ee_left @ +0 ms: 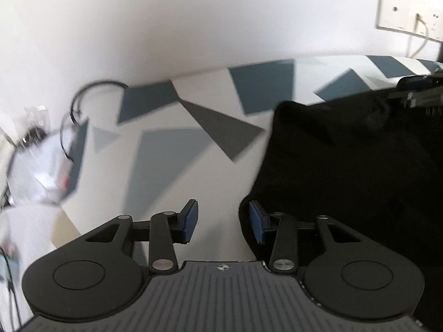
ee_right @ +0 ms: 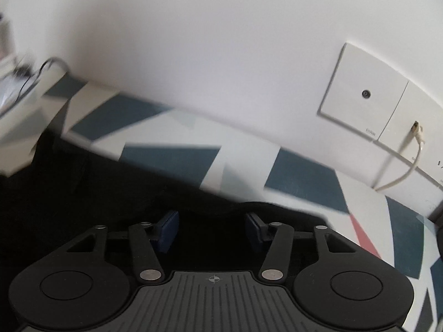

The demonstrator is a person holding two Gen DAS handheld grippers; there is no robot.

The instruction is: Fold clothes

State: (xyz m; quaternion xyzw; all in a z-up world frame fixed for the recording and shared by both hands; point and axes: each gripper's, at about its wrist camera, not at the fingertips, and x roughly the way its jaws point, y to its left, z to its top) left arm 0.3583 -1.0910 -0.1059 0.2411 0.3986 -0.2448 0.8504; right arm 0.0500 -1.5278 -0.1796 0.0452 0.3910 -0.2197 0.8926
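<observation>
A black garment [ee_left: 346, 171] lies on a white bedcover [ee_left: 221, 110] printed with blue and grey shapes. My left gripper [ee_left: 223, 221] hangs at the garment's left edge. Its jaws stand apart, with bare cover showing between the blue pads [ee_left: 191, 220]. The right pad sits against the cloth's edge. In the right wrist view, my right gripper [ee_right: 211, 228] is over the black garment [ee_right: 97, 193] near its far edge. That gripper is open, and dark cloth fills the gap without being pinched. It also shows at the far right of the left wrist view, as the right gripper [ee_left: 415, 94].
A white wall runs behind the cover. A wall plate [ee_right: 362, 94] with a pale cable [ee_right: 401, 166] is at the right. A black wire [ee_left: 83, 102] and blurred clutter [ee_left: 41, 152] lie at the left edge of the cover.
</observation>
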